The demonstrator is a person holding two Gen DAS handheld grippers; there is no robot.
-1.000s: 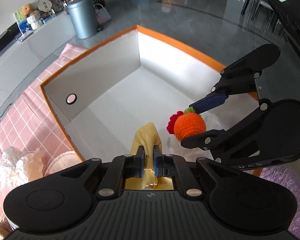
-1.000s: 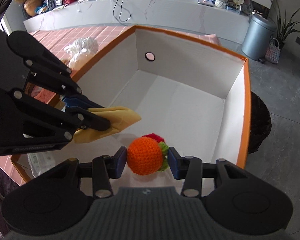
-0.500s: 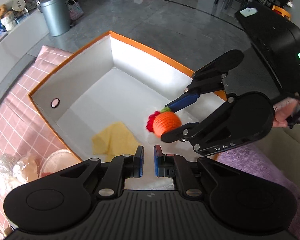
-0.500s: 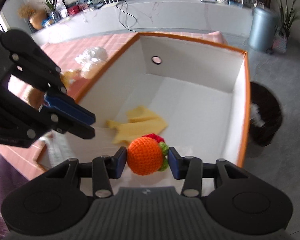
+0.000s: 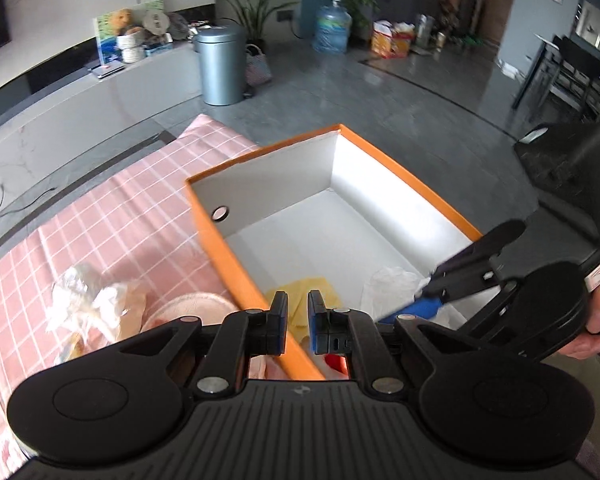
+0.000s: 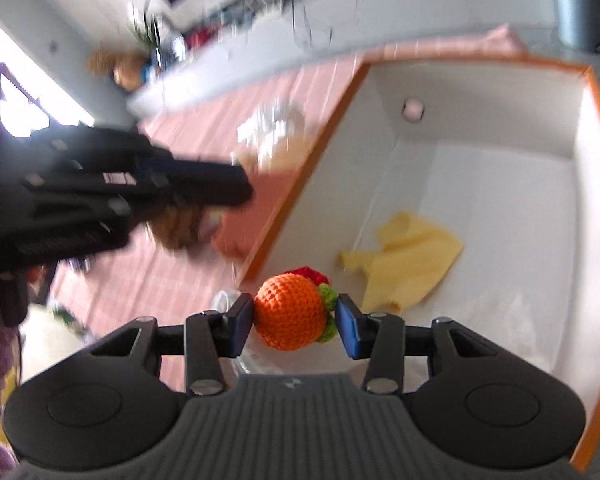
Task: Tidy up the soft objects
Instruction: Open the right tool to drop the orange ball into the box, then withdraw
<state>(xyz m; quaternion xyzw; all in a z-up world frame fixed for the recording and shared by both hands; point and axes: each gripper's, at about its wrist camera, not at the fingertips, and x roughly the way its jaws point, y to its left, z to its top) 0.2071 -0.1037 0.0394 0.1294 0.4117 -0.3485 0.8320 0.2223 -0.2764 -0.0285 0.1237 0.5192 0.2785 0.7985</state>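
Note:
An orange-rimmed white box (image 5: 236, 262) stands on a pink checked cloth (image 5: 112, 236). A yellow cloth (image 6: 412, 256) lies on the box floor and also shows in the left wrist view (image 5: 306, 292). My left gripper (image 5: 297, 320) is nearly shut and empty, above the box's near-left rim. My right gripper (image 6: 295, 314) is shut on an orange crocheted fruit (image 6: 290, 310) with red and green trim, at the box's near corner. The right gripper also shows in the left wrist view (image 5: 440, 300), low over the box.
A clear plastic bag of items (image 5: 88, 304) and a pink round thing (image 5: 192, 308) lie on the cloth left of the box. A crumpled clear plastic (image 5: 388, 284) lies inside the box. A grey bin (image 5: 220, 66) stands on the floor beyond.
My left gripper let go of the yellow cloth, which now lies in the box, then drew back and left over the rim. The right gripper still holds the fruit and has shifted toward the box's near corner.

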